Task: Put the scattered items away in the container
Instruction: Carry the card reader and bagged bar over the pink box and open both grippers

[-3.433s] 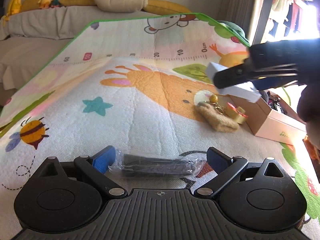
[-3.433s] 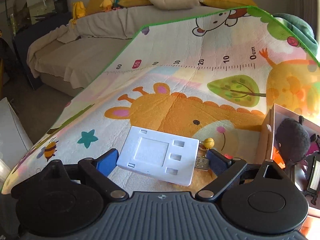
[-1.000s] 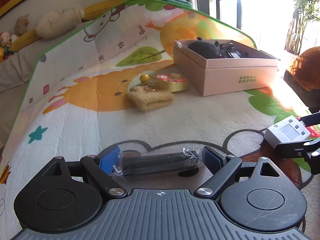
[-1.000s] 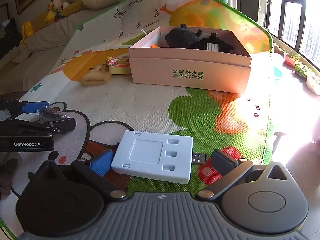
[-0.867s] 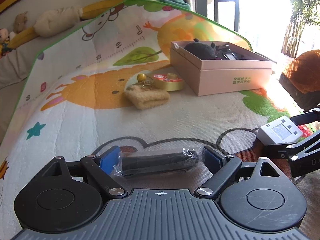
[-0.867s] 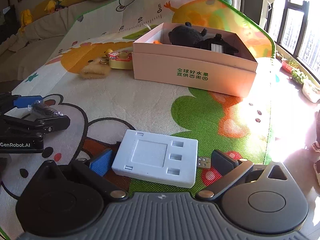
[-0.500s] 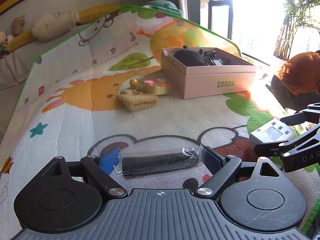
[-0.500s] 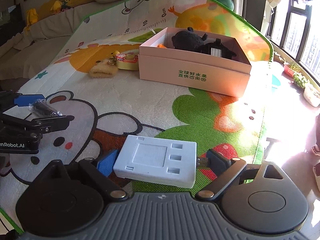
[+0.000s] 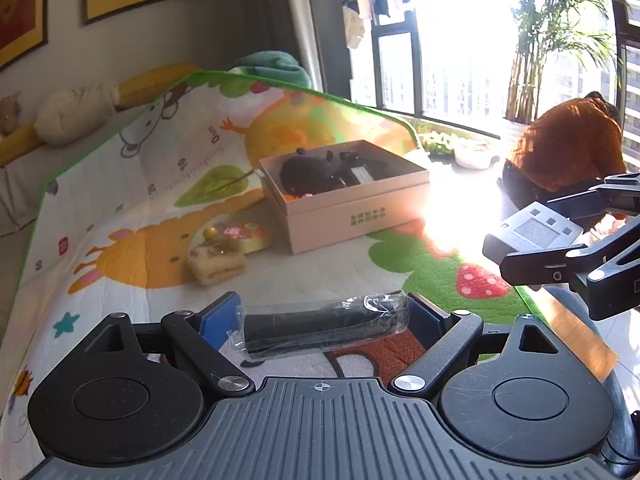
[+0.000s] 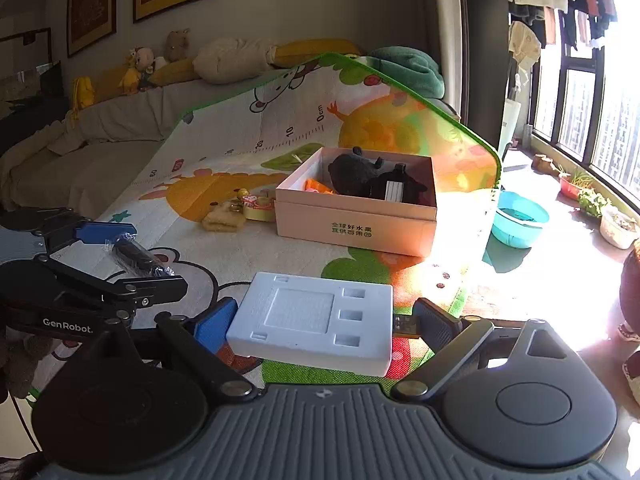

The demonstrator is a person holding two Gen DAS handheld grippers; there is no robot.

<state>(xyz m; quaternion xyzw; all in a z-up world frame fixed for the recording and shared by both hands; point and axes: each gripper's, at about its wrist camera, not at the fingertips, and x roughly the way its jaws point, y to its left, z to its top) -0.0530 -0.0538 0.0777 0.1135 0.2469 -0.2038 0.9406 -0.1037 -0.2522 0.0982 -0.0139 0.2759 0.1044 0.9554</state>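
Glare from the window washes out the mat (image 9: 152,208) to the right of the pink box (image 9: 352,212) in the left wrist view, and the box's far inner corner sits in shadow, so its contents read only in part: a dark plush lump (image 10: 354,174), a black object with a white ribbed panel (image 10: 394,188) and a scrap of orange (image 10: 316,186) against the left wall; what else lies under them cannot be made out. The box stands open on the mat, printed green characters on its front. Just left of it, on the mat, lie a tan fuzzy pouch with a yellow bead (image 9: 216,264) and a flat yellow tin (image 9: 244,238), touching or nearly so. The left gripper (image 9: 324,322) is closed on a black cylinder in clear plastic wrap (image 9: 320,326), held crosswise between the blue pads above the mat, its ends hidden behind the pads. The right gripper (image 10: 324,322) clamps a white flat device (image 10: 314,320) lengthwise, its USB plug (image 10: 406,326) pressed to the right pad; the underside is hidden. Both held items hang short of the box, well apart from it.
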